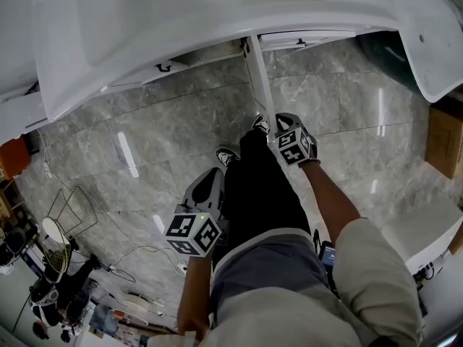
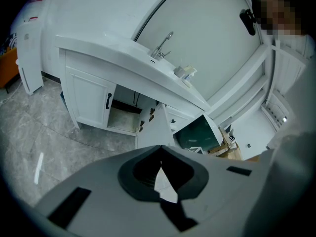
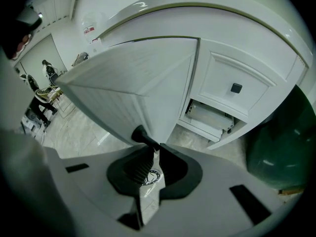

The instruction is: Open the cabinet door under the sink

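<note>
The white cabinet door [image 1: 258, 85] under the sink counter [image 1: 217, 20] stands swung out towards me, edge-on in the head view. In the right gripper view the door [image 3: 138, 88] fills the left, and its black handle [image 3: 140, 134] runs in between the jaws. My right gripper [image 3: 153, 149] is shut on that handle, at the door's outer edge [image 1: 270, 127]. My left gripper [image 1: 208, 185] hangs back beside my leg, shut with nothing in it [image 2: 160, 154]. From there I see the open door [image 2: 152, 131] and the dark cabinet opening [image 2: 123, 115].
A second door with a black handle [image 2: 107, 101] stays closed at the left. Right of the open door sits a drawer with a square knob [image 3: 236, 88], then a dark green bin [image 3: 276, 152]. A cardboard box [image 1: 443, 139] stands at the right. Cables and clutter [image 1: 65, 266] lie bottom left.
</note>
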